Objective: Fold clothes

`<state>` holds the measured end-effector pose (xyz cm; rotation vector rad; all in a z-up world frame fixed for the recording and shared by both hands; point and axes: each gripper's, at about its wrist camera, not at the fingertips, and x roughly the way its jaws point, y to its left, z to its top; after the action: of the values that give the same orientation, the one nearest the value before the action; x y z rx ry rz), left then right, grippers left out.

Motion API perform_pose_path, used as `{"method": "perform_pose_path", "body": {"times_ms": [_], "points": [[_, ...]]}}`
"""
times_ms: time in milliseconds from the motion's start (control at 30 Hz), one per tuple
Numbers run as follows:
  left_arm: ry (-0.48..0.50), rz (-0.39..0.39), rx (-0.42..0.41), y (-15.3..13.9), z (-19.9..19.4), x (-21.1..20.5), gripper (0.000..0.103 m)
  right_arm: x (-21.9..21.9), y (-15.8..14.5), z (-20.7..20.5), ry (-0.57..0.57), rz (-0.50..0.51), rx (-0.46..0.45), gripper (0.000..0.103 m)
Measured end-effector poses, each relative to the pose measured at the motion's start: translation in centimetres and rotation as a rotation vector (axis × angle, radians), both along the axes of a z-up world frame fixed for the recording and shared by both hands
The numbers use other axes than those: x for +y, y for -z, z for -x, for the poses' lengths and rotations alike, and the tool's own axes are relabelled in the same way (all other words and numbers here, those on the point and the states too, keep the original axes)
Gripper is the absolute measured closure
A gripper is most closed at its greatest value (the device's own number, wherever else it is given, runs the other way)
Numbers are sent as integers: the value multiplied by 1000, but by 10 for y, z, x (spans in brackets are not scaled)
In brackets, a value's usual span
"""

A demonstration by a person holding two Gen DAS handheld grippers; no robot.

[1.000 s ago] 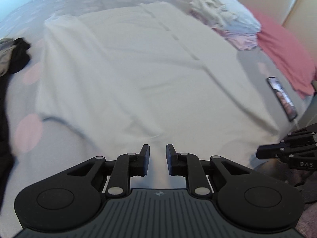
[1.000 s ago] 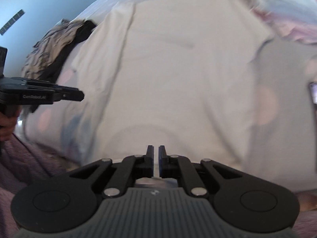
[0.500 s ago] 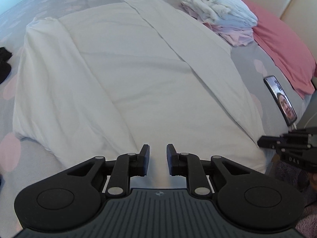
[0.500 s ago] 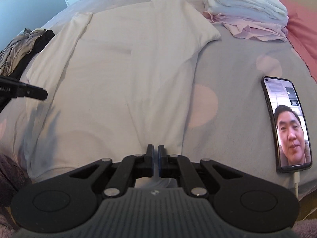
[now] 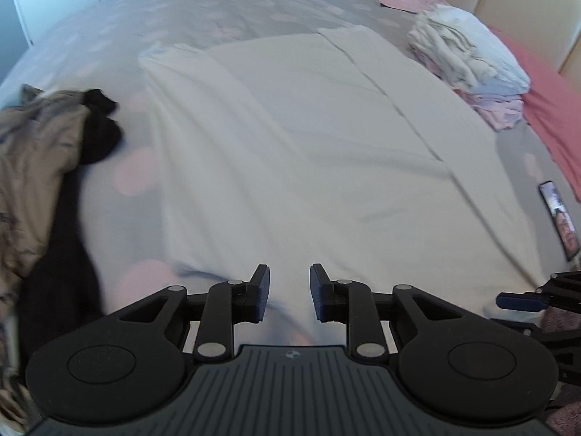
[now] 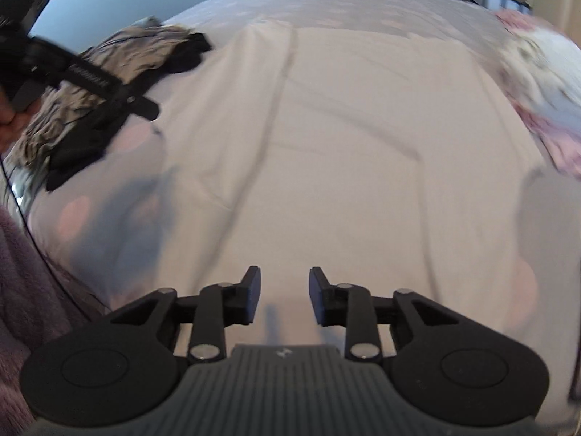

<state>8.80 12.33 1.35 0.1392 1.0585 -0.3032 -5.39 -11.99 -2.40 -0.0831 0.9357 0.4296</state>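
Note:
A white garment (image 5: 308, 152) lies spread flat on the grey bed, both long sides folded inward; it also shows in the right wrist view (image 6: 345, 152). My left gripper (image 5: 289, 292) is open and empty, just above the garment's near edge. My right gripper (image 6: 284, 292) is open and empty over the near hem. The right gripper's tip (image 5: 523, 299) shows at the right edge of the left wrist view. The left gripper (image 6: 145, 107) shows at upper left of the right wrist view.
A stack of folded white and pink clothes (image 5: 468, 61) sits at the far right. A beige and black clothes heap (image 5: 47, 167) lies at the left. A phone (image 5: 561, 225) lies near the bed's right edge. A pink pillow (image 5: 552, 120) is behind it.
My right gripper has opened; it was shut half a second ago. Both views have shifted left, so the clothes heap is back in sight. The right view is motion-blurred.

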Motion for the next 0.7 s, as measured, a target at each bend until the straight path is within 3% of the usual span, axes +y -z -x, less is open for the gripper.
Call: {"method": "perform_pose_path", "body": {"times_ms": [233,333,533,700], "points": [[25,-80,-19,5,-15,51,82,90,-7,-29,-126,126,-97,61],[37,-67,-21,10,-22,73,82,125,-7,-41,-176,155,-112,61],[12,-5,-12,16,-44,109,81,198,3,-60,-297,326,-248,61],[18,-3,-22,26,-68,125,81,243,20,-74,-406,475,-337,61]]}}
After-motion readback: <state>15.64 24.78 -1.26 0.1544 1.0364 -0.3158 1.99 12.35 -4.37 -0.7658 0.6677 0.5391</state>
